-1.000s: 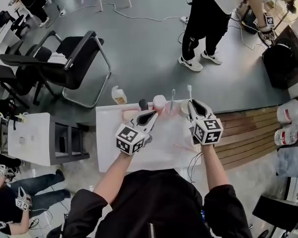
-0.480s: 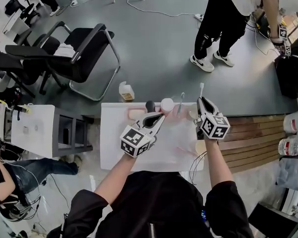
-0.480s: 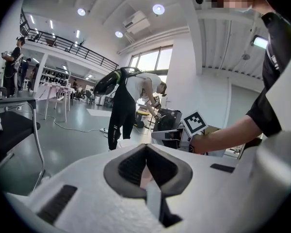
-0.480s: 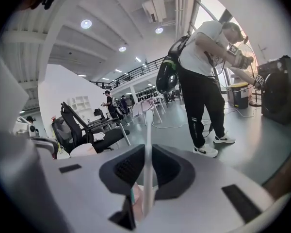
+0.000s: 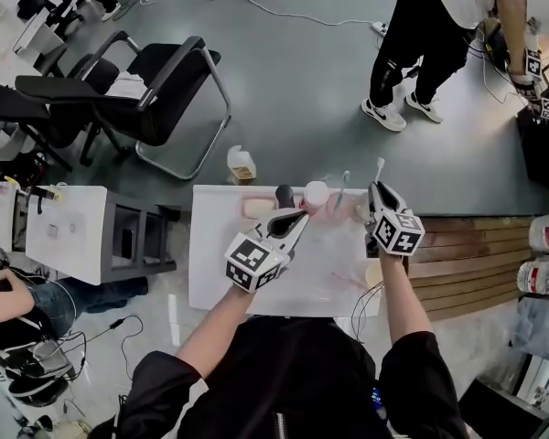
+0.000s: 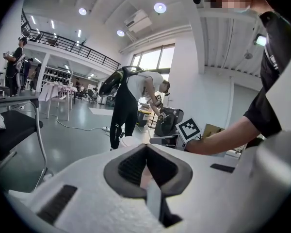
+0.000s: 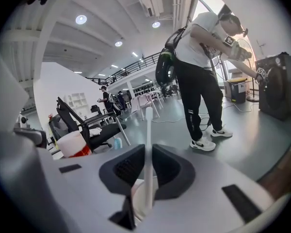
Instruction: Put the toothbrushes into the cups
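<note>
1. A white plastic toothbrush point(image 5: 378, 174) point(image 7: 148, 132) is held upright, head up, over the far right part of the table. Its handle is clamped between the pads of the right gripper point(image 5: 377, 196) point(image 7: 148, 152), which is seen plainly in the right gripper view.
2. The brush's lower end is pointed into a pale cream cup point(image 5: 360, 211) point(image 7: 137, 194) sitting right under those jaws. Whether the bottom of the cup is touched can't be told, tbh.
3. A second brush, a grey-blue toothbrush point(image 5: 341, 190), is stood upright just left of that, between the pale cream cup and a white cup with a red lower half point(image 5: 317, 193) point(image 7: 72, 143). What it's standing in can't be made out.
4. The left gripper point(image 5: 300, 216) point(image 6: 146, 152) is aimed at that same spot from the near left, with its jaws pretty much together. A thin grey-blue strip point(image 6: 153, 200) is pinched between the pads, with something pinkish just past it. What it actually is can't be called from here.
5. Further left along the far edge, a small black upright object point(image 5: 283, 193) and a flat pink item point(image 5: 256, 208) are set on the white rectangular table point(image 5: 256, 282).
6. Beyond the table, a small pale bottle point(image 5: 242, 165) is seen on the grey floor. A black office chair point(image 5: 146, 108) is parked off to the left, and a standing person in black trousers point(image 5: 421, 44) is seen at the top right. Brown wooden slats point(image 5: 457, 254) are butted up against the table's right side.
</note>
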{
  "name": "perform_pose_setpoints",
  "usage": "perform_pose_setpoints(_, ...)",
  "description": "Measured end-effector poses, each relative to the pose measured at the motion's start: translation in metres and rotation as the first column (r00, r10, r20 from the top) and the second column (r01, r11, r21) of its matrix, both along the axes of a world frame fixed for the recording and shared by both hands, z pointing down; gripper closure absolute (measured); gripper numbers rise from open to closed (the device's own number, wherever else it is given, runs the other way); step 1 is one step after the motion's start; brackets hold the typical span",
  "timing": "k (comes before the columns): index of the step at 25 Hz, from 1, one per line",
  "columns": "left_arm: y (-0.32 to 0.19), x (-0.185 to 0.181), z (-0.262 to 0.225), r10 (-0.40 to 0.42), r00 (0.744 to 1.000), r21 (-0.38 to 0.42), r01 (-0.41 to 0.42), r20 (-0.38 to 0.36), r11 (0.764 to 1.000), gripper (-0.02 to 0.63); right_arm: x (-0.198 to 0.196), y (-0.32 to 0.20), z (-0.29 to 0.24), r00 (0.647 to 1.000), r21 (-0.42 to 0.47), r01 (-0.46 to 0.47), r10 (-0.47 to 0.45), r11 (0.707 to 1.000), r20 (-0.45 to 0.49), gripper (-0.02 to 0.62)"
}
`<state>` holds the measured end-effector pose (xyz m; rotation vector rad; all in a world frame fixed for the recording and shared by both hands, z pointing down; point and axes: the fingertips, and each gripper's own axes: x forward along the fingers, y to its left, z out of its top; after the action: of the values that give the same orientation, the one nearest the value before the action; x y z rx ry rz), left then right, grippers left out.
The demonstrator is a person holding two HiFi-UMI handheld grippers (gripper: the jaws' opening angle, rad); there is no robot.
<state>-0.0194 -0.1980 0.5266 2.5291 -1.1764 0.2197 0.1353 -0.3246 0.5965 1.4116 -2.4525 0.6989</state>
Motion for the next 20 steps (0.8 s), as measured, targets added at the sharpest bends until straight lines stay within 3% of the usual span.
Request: perform_pose_setpoints(20,0.008,-0.009,0.000,-0.007,1.000,-0.005,0.007,-0.010,1.000,0.604,-0.002,0.039,0.049,0.976,-0.168,0.070,-0.102,0.983,-0.193,0.543)
